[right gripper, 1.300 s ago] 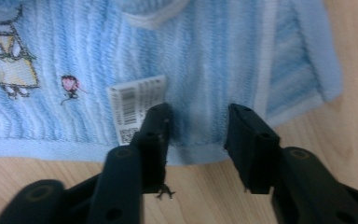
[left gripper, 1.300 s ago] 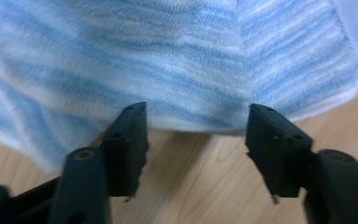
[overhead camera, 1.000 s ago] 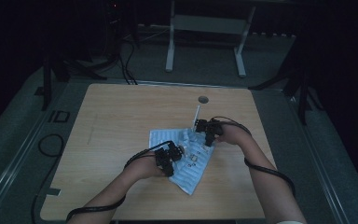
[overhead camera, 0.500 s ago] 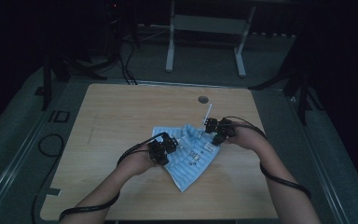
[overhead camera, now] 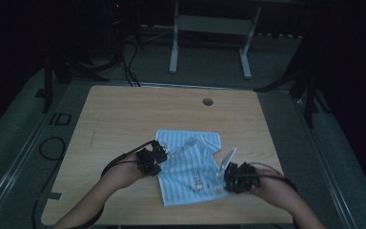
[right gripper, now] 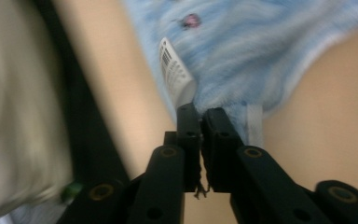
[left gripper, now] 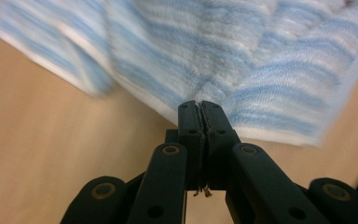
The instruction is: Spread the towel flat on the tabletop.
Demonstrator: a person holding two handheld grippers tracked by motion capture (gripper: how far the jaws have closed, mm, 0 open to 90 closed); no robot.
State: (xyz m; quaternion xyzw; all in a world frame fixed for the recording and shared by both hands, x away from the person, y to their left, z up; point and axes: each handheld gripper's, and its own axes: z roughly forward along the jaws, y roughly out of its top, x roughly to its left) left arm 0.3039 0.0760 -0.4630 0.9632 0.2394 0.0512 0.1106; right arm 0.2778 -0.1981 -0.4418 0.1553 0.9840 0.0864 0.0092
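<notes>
a dim room seen from above, with a light wooden counter [overhead camera: 124,114] in the middle. a small blue-and-white striped shirt [overhead camera: 190,176] lies near the counter's front edge, partly spread out, with a tiny printed motif on the fabric. the person's forearms come in from the bottom.

the left gripper [overhead camera: 153,158] sits at the shirt's left edge. in the left gripper view its black fingers [left gripper: 189,122] are pressed together on a pinch of the white-hemmed edge of the soft striped cloth, with bare wood to either side below.

the right gripper [overhead camera: 234,177] is at the shirt's lower right corner, near the counter's front right. in the right gripper view its fingers [right gripper: 216,126] stand very narrow, gripping the shirt's edge beside a white label [right gripper: 175,72] that sticks up; this view is blurred, so the exact fold caught is hard to tell. from above, that label [overhead camera: 228,158] stands up pale just beyond the right gripper.

a round cable hole [overhead camera: 208,101] sits near the counter's far edge, well apart from the shirt.
</notes>
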